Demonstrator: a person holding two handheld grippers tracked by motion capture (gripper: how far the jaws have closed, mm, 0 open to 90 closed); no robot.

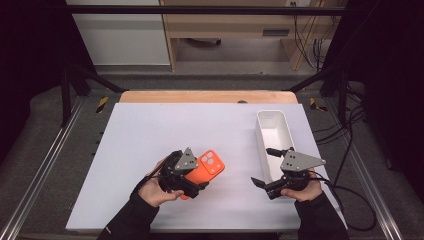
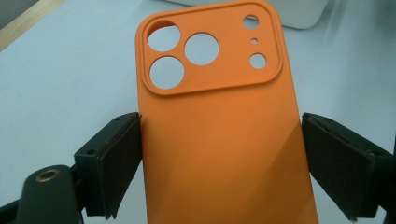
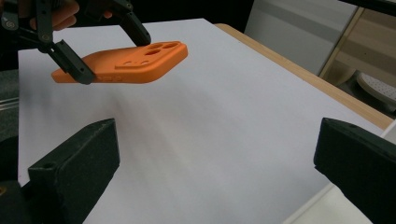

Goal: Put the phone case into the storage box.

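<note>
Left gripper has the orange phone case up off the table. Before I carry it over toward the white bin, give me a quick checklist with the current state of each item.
1. Phone case between the left gripper jaws: ok, one jaw on each long edge.
2. Case lifted off the table: ok, the right gripper view shows it in the air, roughly level.
3. Grip firmness: cannot tell; a thin gap seems to show at the right-hand jaw in the left gripper view.
4. Right gripper free: ok, jaws wide open and empty.
5. White bin has room: ok for the visible part; its near end is behind the right gripper.
6. Path to the bin: not ok, the right gripper sits at its near end.
</note>
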